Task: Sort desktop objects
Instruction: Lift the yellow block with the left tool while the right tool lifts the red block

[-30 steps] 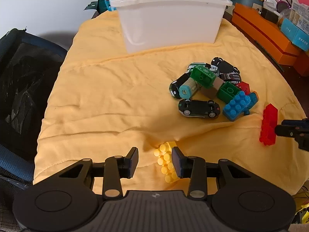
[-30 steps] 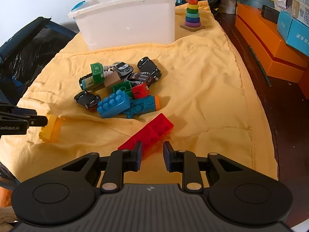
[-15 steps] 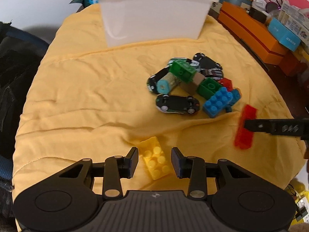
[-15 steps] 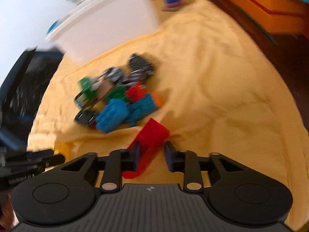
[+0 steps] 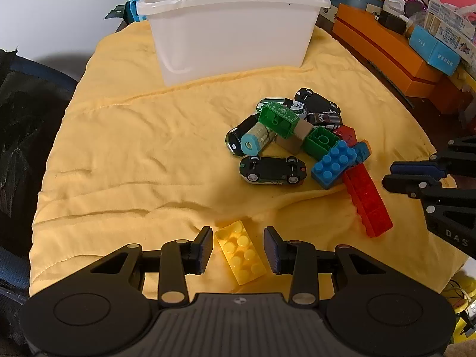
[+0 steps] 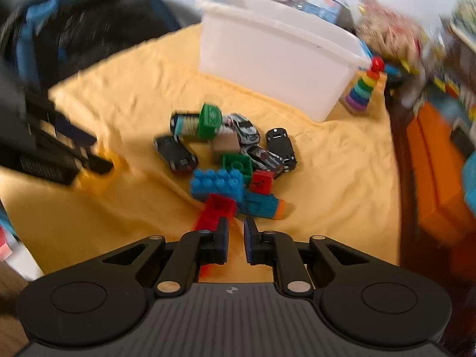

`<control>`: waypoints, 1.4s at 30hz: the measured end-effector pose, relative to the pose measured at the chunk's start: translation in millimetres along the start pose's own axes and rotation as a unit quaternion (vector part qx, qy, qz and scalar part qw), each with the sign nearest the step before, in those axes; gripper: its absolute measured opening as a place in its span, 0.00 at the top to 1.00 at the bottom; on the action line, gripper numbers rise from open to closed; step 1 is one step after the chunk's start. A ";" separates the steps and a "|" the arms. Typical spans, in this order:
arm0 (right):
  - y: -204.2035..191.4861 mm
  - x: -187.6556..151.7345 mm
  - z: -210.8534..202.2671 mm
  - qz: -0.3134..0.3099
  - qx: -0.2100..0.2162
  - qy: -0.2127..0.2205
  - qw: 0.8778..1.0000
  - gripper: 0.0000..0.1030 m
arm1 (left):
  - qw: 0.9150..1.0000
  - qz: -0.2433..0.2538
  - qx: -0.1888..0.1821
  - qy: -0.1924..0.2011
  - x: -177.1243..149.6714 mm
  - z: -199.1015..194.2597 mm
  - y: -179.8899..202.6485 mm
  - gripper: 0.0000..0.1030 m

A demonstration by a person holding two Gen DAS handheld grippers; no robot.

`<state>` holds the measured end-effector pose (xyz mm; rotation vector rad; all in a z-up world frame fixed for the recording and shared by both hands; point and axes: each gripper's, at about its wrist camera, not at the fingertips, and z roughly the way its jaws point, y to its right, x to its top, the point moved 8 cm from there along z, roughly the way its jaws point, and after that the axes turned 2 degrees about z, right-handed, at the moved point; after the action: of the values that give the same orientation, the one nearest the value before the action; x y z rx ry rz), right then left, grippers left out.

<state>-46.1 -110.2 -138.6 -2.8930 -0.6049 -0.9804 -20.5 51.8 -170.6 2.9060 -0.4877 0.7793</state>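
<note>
A yellow brick (image 5: 240, 251) lies on the yellow cloth (image 5: 142, 148) between the fingers of my open left gripper (image 5: 238, 248), with gaps on both sides. A long red brick (image 5: 367, 203) lies to the right, beside a pile of toy cars and bricks (image 5: 294, 139). My right gripper (image 6: 236, 238) stands just right of the red brick (image 6: 215, 211), jaws narrowly apart and empty; it also shows at the right edge of the left wrist view (image 5: 416, 175). A white plastic bin (image 5: 232, 23) stands at the back. The right wrist view is blurred.
A rainbow ring stacker (image 6: 364, 89) stands right of the bin (image 6: 276, 53). Orange boxes (image 5: 383, 47) and clutter line the right side. A dark mesh chair (image 5: 17, 125) is off the left edge of the cloth.
My left gripper has closed in so the yellow brick sits between its fingers. My right gripper swung left; the red brick, between its fingers before, now lies just left of them.
</note>
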 end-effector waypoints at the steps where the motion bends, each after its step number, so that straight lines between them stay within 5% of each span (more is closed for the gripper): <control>1: -1.3 0.5 0.6 0.012 0.005 0.003 1.000 0.70 | 1.000 0.001 0.000 0.000 -0.1 0.1 0.3 0.59; 7: 7.8 -8.1 17.7 0.121 0.007 -0.009 0.993 0.58 | 1.000 0.001 0.000 -0.002 -0.9 1.5 0.9 0.59; 12: 17.2 -22.8 39.0 0.233 0.070 -0.043 0.969 0.59 | 1.000 -0.001 -0.001 -0.004 -0.9 2.7 -0.1 0.59; 13: 15.6 -24.8 41.7 0.238 0.077 -0.047 0.967 0.69 | 1.000 0.000 -0.001 -0.004 -0.6 2.8 -0.3 0.59; 16: 3.4 -20.1 34.4 0.165 0.057 -0.036 0.984 0.76 | 1.000 0.000 -0.001 -0.004 -0.2 3.4 -1.1 0.59; 19: -4.7 -11.2 21.3 0.060 -0.013 -0.014 0.998 0.76 | 1.000 0.000 -0.003 -0.005 0.8 4.3 -1.5 0.59; 23: -1.3 -14.6 28.3 -0.050 -0.099 -0.044 0.993 0.76 | 1.000 0.005 -0.004 -0.007 1.8 5.9 -0.5 0.59; 26: -7.2 -23.8 36.3 -0.090 -0.111 -0.067 0.987 0.75 | 1.000 0.009 -0.003 -0.005 1.7 4.9 0.1 0.59; 29: -18.7 -22.9 25.4 -0.098 -0.093 -0.044 0.990 0.64 | 1.000 0.007 -0.002 -0.006 0.3 4.5 -1.8 0.59; 34: -24.6 -17.8 13.1 -0.074 -0.059 -0.027 0.995 0.64 | 1.000 0.001 -0.002 -0.012 -4.2 6.1 -5.8 0.59; 42: -2.3 -19.6 18.9 0.037 -0.029 -0.024 0.999 0.54 | 1.000 -0.001 -0.001 -0.016 -7.9 7.0 -1.9 0.58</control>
<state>-50.2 -112.2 -165.6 -2.9735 -0.4762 -0.9364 -23.0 54.6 -180.6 2.9207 -0.4897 0.7312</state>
